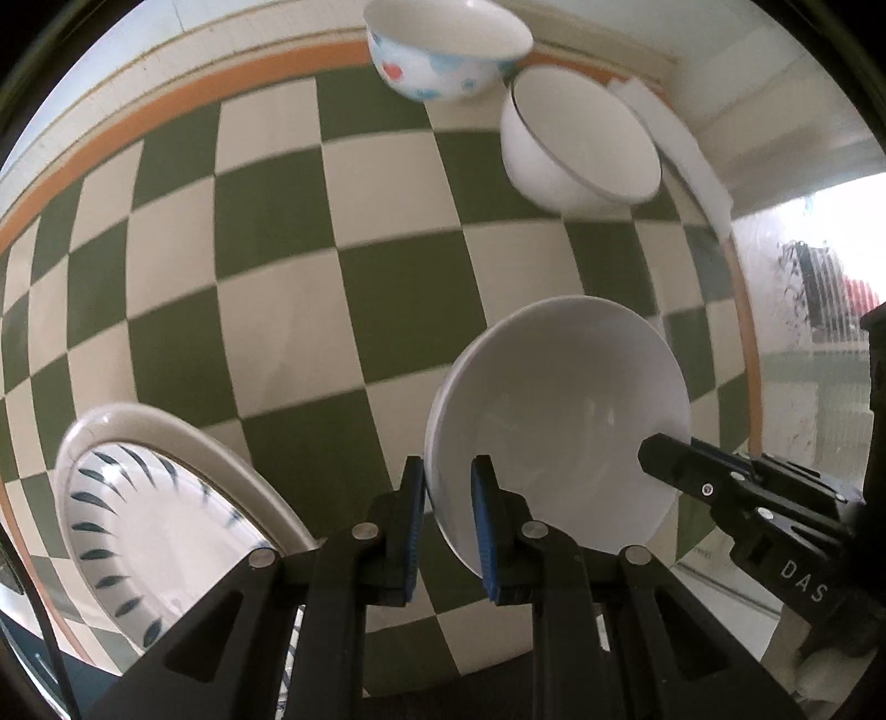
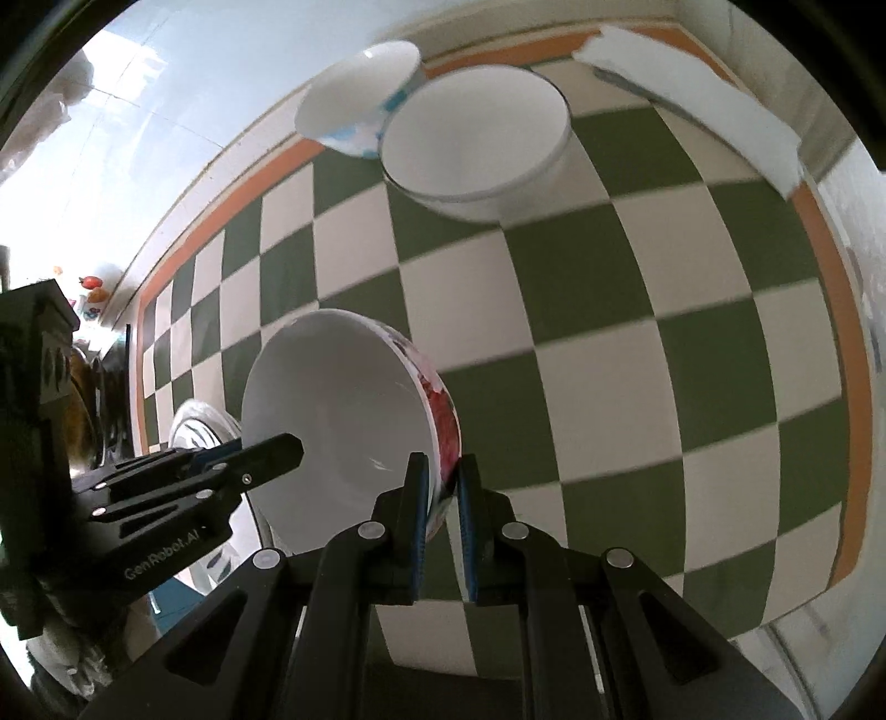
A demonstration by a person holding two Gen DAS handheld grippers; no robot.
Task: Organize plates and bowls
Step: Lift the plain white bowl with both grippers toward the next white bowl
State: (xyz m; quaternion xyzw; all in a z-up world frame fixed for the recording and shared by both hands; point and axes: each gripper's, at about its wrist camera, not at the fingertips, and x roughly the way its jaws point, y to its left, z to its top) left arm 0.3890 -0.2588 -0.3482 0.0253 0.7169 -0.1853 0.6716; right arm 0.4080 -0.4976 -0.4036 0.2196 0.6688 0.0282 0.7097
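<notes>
Two bowls in the air at once here. The plain white bowl point(image 1: 556, 426) sits tilted in the left gripper point(image 1: 447, 523), its near rim wedged between the two blue pads point(image 1: 483, 531), which are clamped tight on the wall, one inside and one outside. The bowl's mouth opens to the right of that gripper, above the checked cloth.

Over on the other side, the red-patterned bowl point(image 2: 349, 426) is gripped the same way: the right gripper point(image 2: 441, 518) has its pads closed on the rim, bowl tipped, mouth facing left, the red print showing on the outer wall right by the pads.

The two are close together (each camera catches the other gripper's black fingers poking in from the side): the right gripper's tip crosses the white bowl's right edge in the left view, and the left gripper's tip reaches over the red bowl's left rim in the right view. Whether they actually touch, I can't say.

Down and left of the left gripper, a blue-feathered plate point(image 1: 166, 531) lies on the desk point(image 1: 310, 288), which wears a green and cream checked cloth with an orange border.

Far ahead of both grippers, near the desk's back edge, two more bowls rest side by side: a blue-flowered bowl point(image 1: 443, 52) and a thin-rimmed white bowl point(image 1: 581, 149), touching or nearly so. Just right of them lies a white strip point(image 2: 698, 94).
</notes>
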